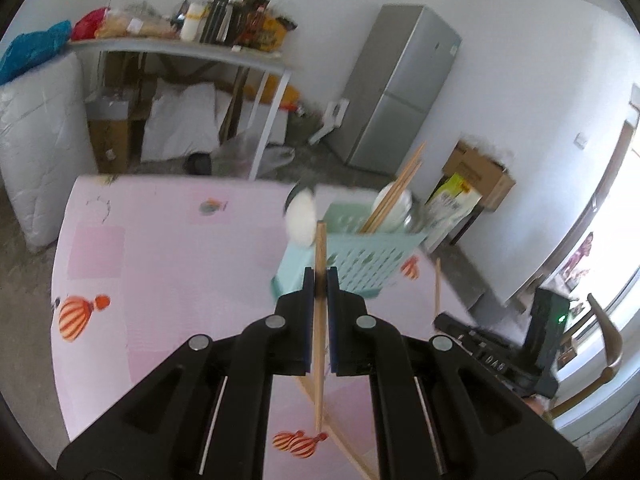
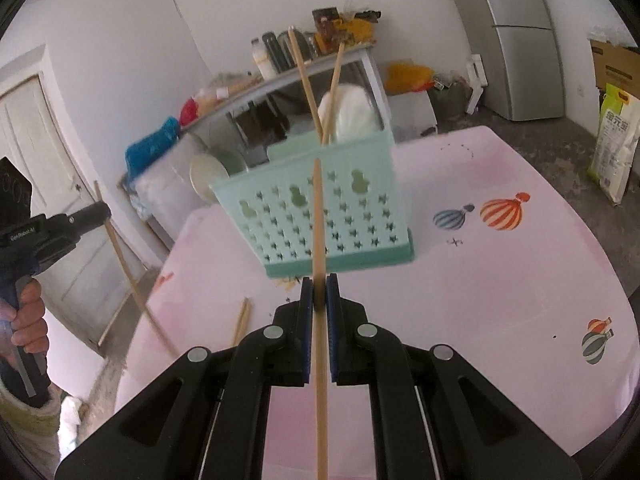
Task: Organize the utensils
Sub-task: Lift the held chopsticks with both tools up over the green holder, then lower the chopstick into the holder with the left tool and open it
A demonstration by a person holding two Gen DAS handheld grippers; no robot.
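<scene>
Wooden chopsticks, one per gripper, w/ mint basket ahead of both.

Left gripper (image 1: 320, 276) is clamped on a chopstick (image 1: 319, 320) whose long axis runs roughly upright across the pads, tip rising above the fingers, tail hanging below toward the pink tablecloth (image 1: 160, 264). Right gripper (image 2: 319, 286) is likewise pinched on its own chopstick (image 2: 319, 240), axis near-vertical betw. the pads. Perforated basket (image 2: 320, 208) sits dead ahead of the right gripper, just beyond its fingertips; from the left gripper it lies ahead and to the right, (image 1: 360, 252). Two chopsticks (image 2: 316, 92) already lean inside it, beside a white bowl (image 2: 352, 108). Judged: right hand looks nearer and better lined up, so its stick prob. goes over the rim first; loose chopsticks (image 2: 242, 320) lie on the cloth left of the right gripper.
</scene>
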